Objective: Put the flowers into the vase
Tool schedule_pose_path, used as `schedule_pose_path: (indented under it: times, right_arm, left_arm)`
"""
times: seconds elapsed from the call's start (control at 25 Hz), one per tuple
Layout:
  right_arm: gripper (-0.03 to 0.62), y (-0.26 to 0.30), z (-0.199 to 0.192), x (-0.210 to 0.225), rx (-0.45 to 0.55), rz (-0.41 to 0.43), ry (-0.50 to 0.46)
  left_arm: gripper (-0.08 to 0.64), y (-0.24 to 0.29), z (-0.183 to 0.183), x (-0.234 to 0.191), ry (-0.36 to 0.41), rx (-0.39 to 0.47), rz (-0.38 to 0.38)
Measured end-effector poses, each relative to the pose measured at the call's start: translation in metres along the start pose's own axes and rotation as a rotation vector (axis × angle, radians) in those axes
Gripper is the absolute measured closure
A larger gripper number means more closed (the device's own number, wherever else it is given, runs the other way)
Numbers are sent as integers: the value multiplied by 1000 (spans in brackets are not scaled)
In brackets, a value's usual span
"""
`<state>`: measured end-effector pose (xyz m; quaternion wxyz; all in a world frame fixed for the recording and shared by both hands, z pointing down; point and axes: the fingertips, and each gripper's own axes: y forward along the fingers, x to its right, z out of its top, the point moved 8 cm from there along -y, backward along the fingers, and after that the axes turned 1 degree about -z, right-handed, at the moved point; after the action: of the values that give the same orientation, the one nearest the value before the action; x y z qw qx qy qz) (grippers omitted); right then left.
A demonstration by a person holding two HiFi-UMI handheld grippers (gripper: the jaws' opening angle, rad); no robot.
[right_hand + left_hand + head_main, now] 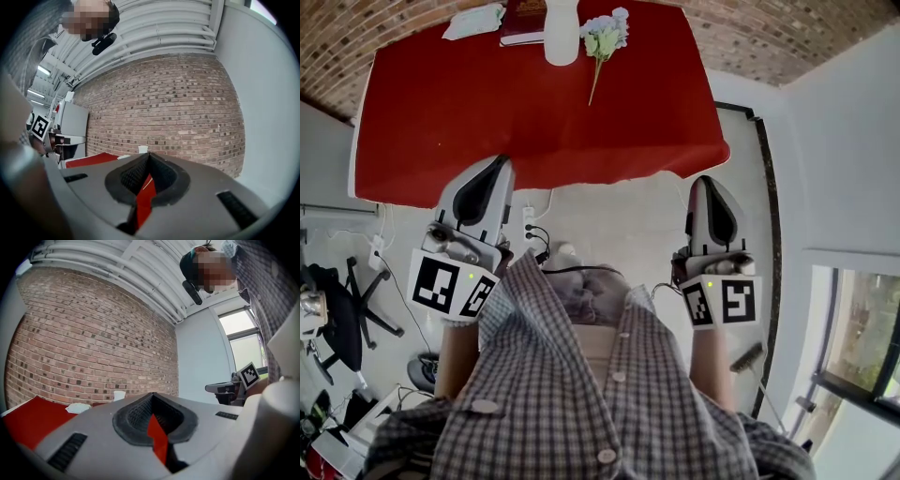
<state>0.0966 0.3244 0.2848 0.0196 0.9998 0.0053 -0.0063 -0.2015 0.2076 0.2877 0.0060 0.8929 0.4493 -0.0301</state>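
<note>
At the far edge of the red tabletop (pixel 487 112), the flowers (pixel 605 37) lay flat just to the right of the white vase (pixel 561 33). Their long axis ran from far to near: the pale blooms and green leaves sat toward the far edge, and the thin stem pointed back toward the person, slanting a little to the left. Whether the blooms touched the vase could not be told.

To the left of the vase were a white bundle (pixel 475 21) and what looked like a dark book (pixel 523 21), both close to the far edge. Bare red cloth filled the stretch between the flowers and the tabletop's near edge.

The left hand-held gripper (pixel 499 161) had its jaws pressed together on nothing, and its tip overlapped the near edge of the cloth in the head view. The right hand-held gripper (pixel 705 180) was likewise closed and empty, just short of that edge. An office chair (pixel 342 300) stood on the floor at the far left, and a brick wall (pixel 93 343) rose behind the tabletop.

The top of the head view cut off the vase, the bundle and the book. In both gripper views the gripper bodies hid most of the tabletop and the flowers.
</note>
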Motion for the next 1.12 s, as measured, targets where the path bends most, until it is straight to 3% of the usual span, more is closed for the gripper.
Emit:
schedule_pose_path:
  times: [0.48, 0.68, 1.12]
  right_arm:
    - [586, 21, -3, -11, -23, -11, -2]
    - [586, 39, -9, 5, -37, -3, 4]
    - [586, 126, -12, 63, -49, 102, 13]
  left_arm:
    - [555, 11, -1, -25, -9, 5, -15]
    - [555, 32, -5, -27, -11, -9, -9]
    - [555, 106, -9, -38, -27, -17, 81]
